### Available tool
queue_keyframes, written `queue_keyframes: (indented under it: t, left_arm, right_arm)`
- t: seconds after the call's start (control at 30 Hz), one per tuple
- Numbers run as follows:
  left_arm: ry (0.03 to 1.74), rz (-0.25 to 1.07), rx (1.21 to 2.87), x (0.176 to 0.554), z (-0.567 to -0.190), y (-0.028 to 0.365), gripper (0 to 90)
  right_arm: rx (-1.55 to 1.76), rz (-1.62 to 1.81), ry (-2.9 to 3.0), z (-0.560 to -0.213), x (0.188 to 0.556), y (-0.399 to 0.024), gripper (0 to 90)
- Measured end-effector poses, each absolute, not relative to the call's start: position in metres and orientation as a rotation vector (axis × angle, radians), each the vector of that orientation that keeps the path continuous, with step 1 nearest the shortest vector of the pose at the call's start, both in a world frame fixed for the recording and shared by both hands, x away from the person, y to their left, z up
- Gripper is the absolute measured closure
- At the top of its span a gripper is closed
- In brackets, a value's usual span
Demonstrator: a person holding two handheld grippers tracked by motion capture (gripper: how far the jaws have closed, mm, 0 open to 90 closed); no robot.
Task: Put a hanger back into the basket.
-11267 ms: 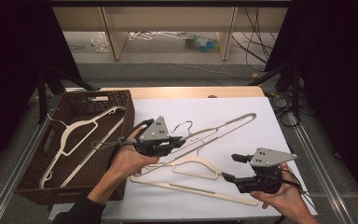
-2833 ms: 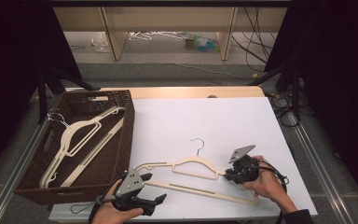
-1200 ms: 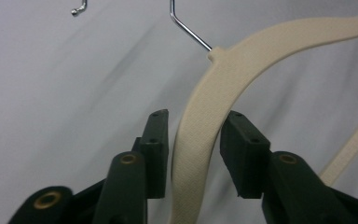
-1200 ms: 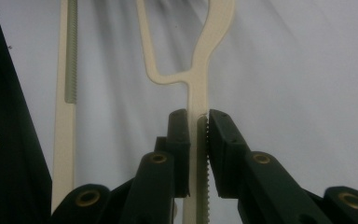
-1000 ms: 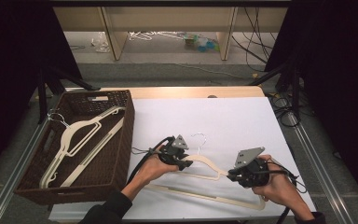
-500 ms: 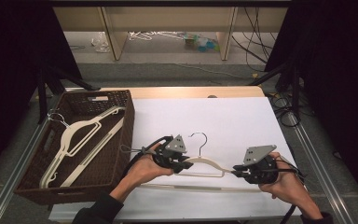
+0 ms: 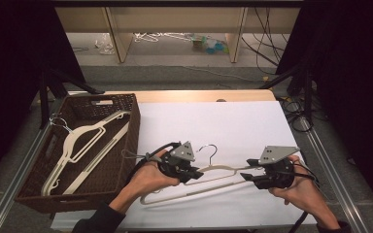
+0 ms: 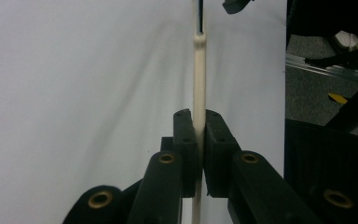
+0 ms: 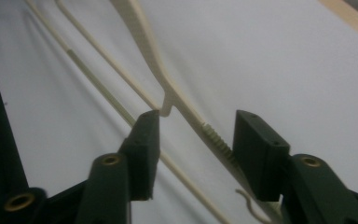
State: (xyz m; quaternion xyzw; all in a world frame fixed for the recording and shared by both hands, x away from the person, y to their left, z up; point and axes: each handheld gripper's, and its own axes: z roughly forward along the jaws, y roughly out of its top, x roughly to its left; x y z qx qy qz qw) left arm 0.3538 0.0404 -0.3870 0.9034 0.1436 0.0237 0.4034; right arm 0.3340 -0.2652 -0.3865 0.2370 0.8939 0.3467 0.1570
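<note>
The left gripper (image 7: 190,173) is clamped tight on the cream hanger (image 7: 209,171). In the left gripper view the two black pads (image 8: 185,140) are pressed on the thin bar of the hanger (image 8: 199,79), one on each side. The jaws have just been closing, with the bar caught between them.

The right gripper (image 7: 250,176) has let go. Its jaws have just been opening. In the right gripper view the hanger's arm (image 9: 193,119) is seen running between the two pads (image 9: 144,140), and a gap is seen beside it on the right.

The hanger is found near the front of the white table (image 7: 233,121), with its metal hook (image 7: 209,149) pointed toward the back. Its left end is lifted a little, and its bottom bar is near the table's front edge. Lots of open white room is left behind the hanger, all the way to the far edge.

The brown basket (image 7: 126,136) is set just beside the table's left edge, close to the left hand (image 7: 148,177). Two more hangers (image 7: 80,145) are laid inside it.

Compared with one second ago, the hanger has been raised off the table by the left gripper. Back then the right gripper was shut on the hanger's right arm.
</note>
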Motion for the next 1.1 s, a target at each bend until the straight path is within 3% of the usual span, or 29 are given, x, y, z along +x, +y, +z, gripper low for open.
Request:
queue_keyframes:
  t: [0.53,0.83,1.1]
  left_arm:
    - [0.421,0.146,2.29,0.356,-0.358,0.057,85.6]
    - [0.461,0.231,2.234,0.362,-0.311,0.075,85.6]
    - [0.54,0.313,2.102,0.368,-0.26,0.122,85.6]
  right_arm:
    - [0.79,1.1,2.449,-0.377,0.331,-0.274,41.6]
    - [0.781,1.134,2.426,-0.373,0.325,-0.276,40.4]
    - [0.801,1.144,2.423,-0.38,0.324,-0.276,35.3]
